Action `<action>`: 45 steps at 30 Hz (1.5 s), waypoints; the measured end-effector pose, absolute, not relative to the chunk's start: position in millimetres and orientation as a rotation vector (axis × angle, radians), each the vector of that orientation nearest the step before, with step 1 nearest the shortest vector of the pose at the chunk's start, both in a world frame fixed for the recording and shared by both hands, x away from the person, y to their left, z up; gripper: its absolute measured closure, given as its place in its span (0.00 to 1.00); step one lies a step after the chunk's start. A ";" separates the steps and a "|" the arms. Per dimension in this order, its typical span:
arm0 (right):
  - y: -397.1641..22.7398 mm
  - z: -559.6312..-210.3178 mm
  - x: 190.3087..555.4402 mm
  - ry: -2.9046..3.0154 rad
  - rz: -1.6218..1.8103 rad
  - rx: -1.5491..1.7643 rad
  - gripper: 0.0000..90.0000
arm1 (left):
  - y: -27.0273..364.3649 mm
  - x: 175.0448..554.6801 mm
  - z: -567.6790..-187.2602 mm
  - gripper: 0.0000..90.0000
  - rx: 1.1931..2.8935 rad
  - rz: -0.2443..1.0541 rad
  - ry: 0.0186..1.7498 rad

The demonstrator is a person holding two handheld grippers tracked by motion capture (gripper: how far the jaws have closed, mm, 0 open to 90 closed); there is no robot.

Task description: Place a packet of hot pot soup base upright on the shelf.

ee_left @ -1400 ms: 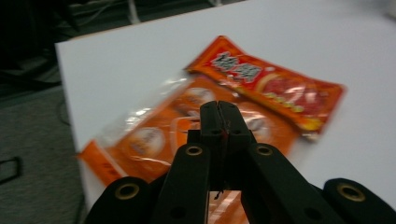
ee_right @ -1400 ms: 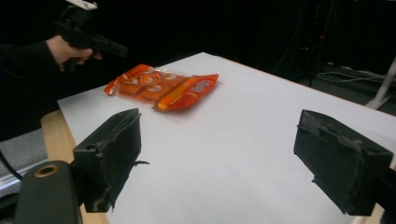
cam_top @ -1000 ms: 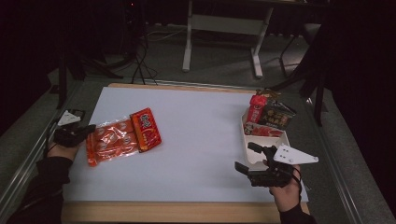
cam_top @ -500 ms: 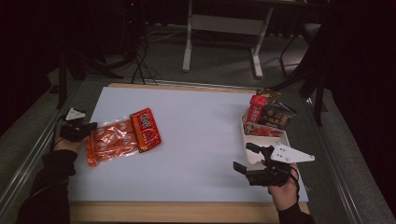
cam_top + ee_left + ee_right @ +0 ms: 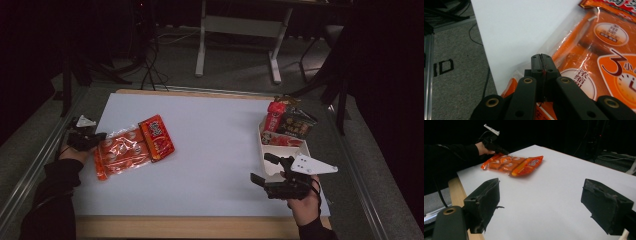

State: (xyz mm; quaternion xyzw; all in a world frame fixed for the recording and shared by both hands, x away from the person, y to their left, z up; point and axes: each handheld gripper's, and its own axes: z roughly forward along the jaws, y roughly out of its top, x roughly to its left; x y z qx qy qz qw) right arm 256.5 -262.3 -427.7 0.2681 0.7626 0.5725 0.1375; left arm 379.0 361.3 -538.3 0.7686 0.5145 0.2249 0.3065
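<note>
One orange packet, left gripper adjacent.

- The left gripper rises from the bottom edge of the left gripper view, its two black jaws pressed together with no gap between the tips.
- A thin red line runs down the seam between the jaws; it may be a sliver of wrapper, though the view is too close to tell.
- The closed tips sit over the clear sealed edge of an orange snack packet.
- The packet lies on a white table surface, near that surface's side edge, and one corner of it reaches past the edge.
- Round white labels with printed characters show on the packet.
- Beyond the edge lies grey floor with a dark cable across it.
</note>
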 end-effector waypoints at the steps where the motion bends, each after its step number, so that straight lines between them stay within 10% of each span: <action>1: -262.5 -427.3 256.4 2.204 1.657 0.773 0.17 | 359.9 377.0 -537.7 1.00 2.048 0.593 1.351; 45: -260.4 -426.3 254.0 2.228 1.656 0.753 0.17 | 286.6 318.5 -531.8 1.00 2.163 0.351 1.098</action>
